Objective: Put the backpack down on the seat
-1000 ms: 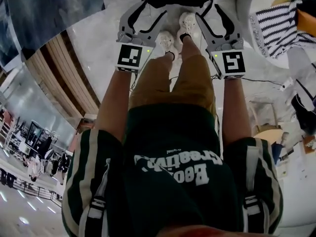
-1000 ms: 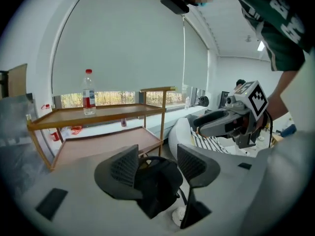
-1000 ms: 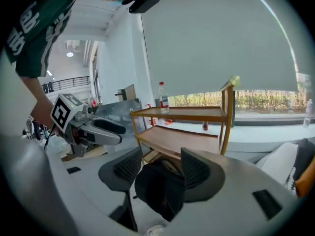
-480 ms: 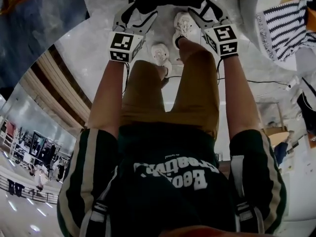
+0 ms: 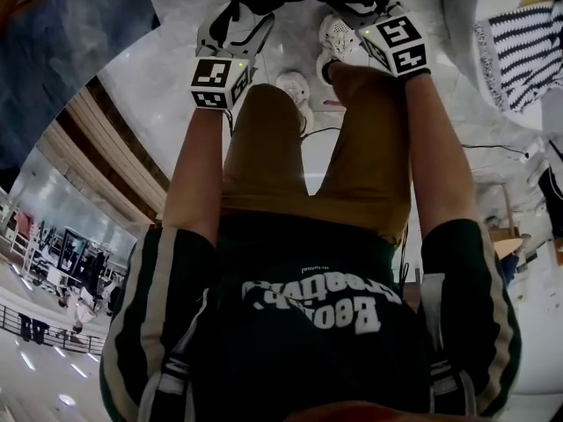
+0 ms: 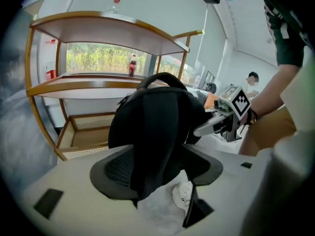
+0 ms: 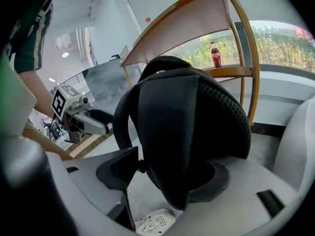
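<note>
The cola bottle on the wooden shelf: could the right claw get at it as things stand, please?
Probably not: the right claw, whose jaws have just been opening, has the backpack between them, and its bulk blocks the way to the cola bottle.

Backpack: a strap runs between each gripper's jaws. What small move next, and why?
Probably ease both grippers slowly back off the straps. The left gripper and right gripper have just been opening; their jaws stand wide, with straps of the backpack between them. Whether it is supported yet isn't clear.
</note>
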